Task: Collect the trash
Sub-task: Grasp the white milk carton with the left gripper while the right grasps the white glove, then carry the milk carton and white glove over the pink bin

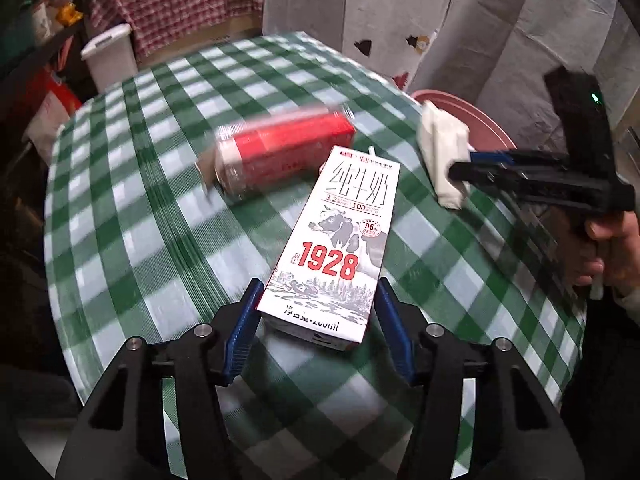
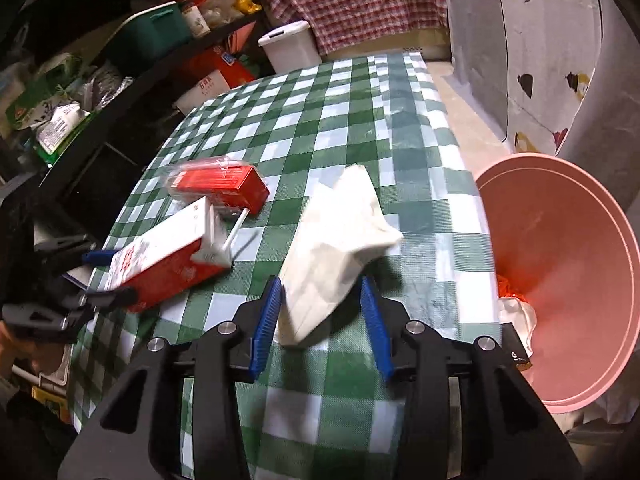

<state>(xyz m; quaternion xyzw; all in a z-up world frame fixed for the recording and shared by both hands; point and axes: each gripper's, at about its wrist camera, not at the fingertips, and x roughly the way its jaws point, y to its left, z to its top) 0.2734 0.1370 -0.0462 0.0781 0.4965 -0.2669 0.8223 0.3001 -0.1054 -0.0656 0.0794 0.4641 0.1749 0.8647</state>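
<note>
My left gripper is shut on a white milk carton marked "1928", holding it by its base above the green checked table. A red carton lies on its side behind it. My right gripper is shut on a crumpled white tissue and holds it above the table; it shows in the left wrist view with the tissue. The milk carton and red carton lie to its left. A pink bin stands at the right, with trash inside.
A white lidded bin stands beyond the table's far edge. Dark shelves full of boxes and bags run along the left. A pale patterned curtain hangs behind the pink bin.
</note>
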